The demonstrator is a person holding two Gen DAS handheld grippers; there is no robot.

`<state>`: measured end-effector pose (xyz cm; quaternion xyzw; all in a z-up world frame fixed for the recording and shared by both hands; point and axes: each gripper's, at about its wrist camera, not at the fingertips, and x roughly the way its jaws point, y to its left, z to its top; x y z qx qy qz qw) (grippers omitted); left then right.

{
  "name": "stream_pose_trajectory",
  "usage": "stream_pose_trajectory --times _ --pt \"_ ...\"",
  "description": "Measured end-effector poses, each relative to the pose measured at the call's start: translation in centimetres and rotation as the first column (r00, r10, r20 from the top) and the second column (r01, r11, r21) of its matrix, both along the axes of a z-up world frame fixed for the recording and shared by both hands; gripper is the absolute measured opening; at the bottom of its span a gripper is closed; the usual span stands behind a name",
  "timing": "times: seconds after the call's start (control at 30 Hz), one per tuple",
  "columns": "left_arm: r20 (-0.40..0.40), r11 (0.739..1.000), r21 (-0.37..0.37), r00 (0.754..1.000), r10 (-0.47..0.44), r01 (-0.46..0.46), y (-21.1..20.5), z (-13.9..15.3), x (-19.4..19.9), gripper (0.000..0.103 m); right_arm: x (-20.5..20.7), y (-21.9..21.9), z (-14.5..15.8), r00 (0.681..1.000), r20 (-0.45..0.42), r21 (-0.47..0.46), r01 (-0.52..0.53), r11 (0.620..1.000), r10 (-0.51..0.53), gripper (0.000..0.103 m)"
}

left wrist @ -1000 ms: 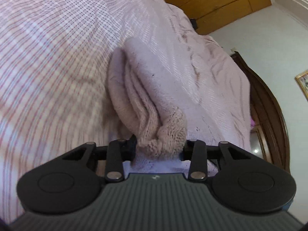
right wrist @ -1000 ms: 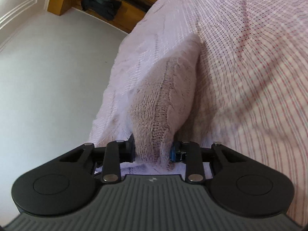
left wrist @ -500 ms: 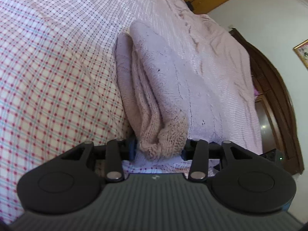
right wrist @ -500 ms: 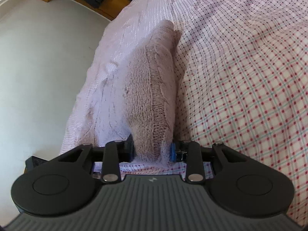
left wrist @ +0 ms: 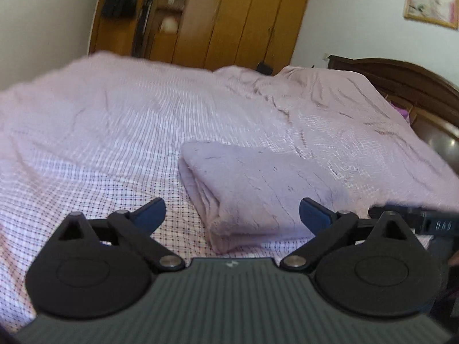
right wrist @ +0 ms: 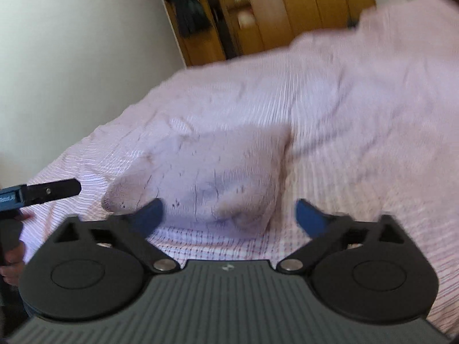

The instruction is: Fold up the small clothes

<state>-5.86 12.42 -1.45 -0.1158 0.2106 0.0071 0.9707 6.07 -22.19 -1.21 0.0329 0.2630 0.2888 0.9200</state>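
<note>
Knit [left wrist: 258, 192] sits folded on the bed [left wrist: 100, 132], just ahead of both grippers. Left gripper [left wrist: 232, 215] and right gripper [right wrist: 229, 215]: jaws opening wide, nothing pinched. Expect it soft, light and floppy, with layers that slide apart. You'd best grip the thick near edge through all layers, not one loose ply.

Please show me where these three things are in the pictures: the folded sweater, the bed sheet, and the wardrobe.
Sweater [left wrist: 258, 189]: left wrist view, on its flat top layer.
Sheet [left wrist: 100, 132]: left wrist view, on a bare checked part to the left of the sweater.
Wardrobe [left wrist: 243, 20]: left wrist view, on a closed wooden door.
</note>
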Motion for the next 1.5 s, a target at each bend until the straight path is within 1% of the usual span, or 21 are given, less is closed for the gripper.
stream_pose_trajectory --times 0.07,0.1,0.13,0.2,0.27,0.33,0.4,0.5,0.67,0.77,0.87,1.5 --pt "0.02 0.997 0.081 1.0 -0.004 0.002 -1.5 -0.8 0.1 0.101 -1.2 0.5 0.3 0.997 0.08 -0.036 0.006 0.999 -0.003 0.103" --pt "0.018 0.993 0.113 1.0 -0.016 0.014 -2.0 -1.2 0.1 0.102 -1.6 0.8 0.0 0.994 0.108 -0.054 0.011 0.998 -0.005 0.103" --pt "0.009 0.991 0.13 0.999 -0.034 0.032 -2.5 -1.6 0.5 0.102 -1.8 1.2 -0.2 0.992 0.128 -0.068 0.017 0.998 -0.008 0.103" --pt "-0.017 0.99 0.128 0.998 -0.055 0.057 -3.2 -2.5 1.9 0.102 -2.3 1.8 -0.6 0.989 0.146 -0.1 0.019 0.995 -0.004 0.103" --pt "-0.044 0.99 0.12 0.997 -0.068 0.073 -3.0 -3.2 2.2 0.102 -2.6 2.4 -1.1 0.986 0.164 -0.135 0.017 0.991 0.005 0.103" --pt "-0.056 0.989 0.123 0.996 -0.075 0.081 -2.8 -3.6 2.6 0.102 -3.2 3.1 -1.1 0.979 0.205 -0.136 0.026 0.99 0.003 0.103" --pt "-0.054 0.99 0.116 0.996 -0.076 0.082 -2.7 -3.6 2.6 0.102 -3.8 3.3 -1.1 0.975 0.224 -0.116 0.011 0.993 0.015 0.103" --pt "-0.053 0.992 0.094 0.996 -0.078 0.083 -2.5 -3.6 2.9 0.102 -4.0 3.7 -1.1 0.976 0.215 -0.111 -0.008 0.994 0.032 0.103" --pt "-0.061 0.992 0.096 0.995 -0.078 0.084 -2.5 -3.6 2.2 0.102 -3.8 3.9 -1.3 0.978 0.203 -0.116 -0.015 0.993 0.038 0.103" --pt "-0.055 0.992 0.088 0.995 -0.081 0.085 -2.5 -3.5 2.2 0.102 -3.5 3.6 -1.2 0.98 0.2 -0.098 0.002 0.995 0.018 0.103" --pt "-0.052 0.993 0.082 0.995 -0.083 0.087 -2.5 -3.4 2.2 0.102 -3.4 3.5 -1.1 0.982 0.188 -0.075 -0.005 0.997 0.019 0.103" --pt "-0.051 0.991 0.057 0.992 -0.116 0.119 -3.0 -3.3 2.3 0.102 -3.5 4.0 -1.4 0.982 0.185 -0.095 -0.027 0.995 0.044 0.103"
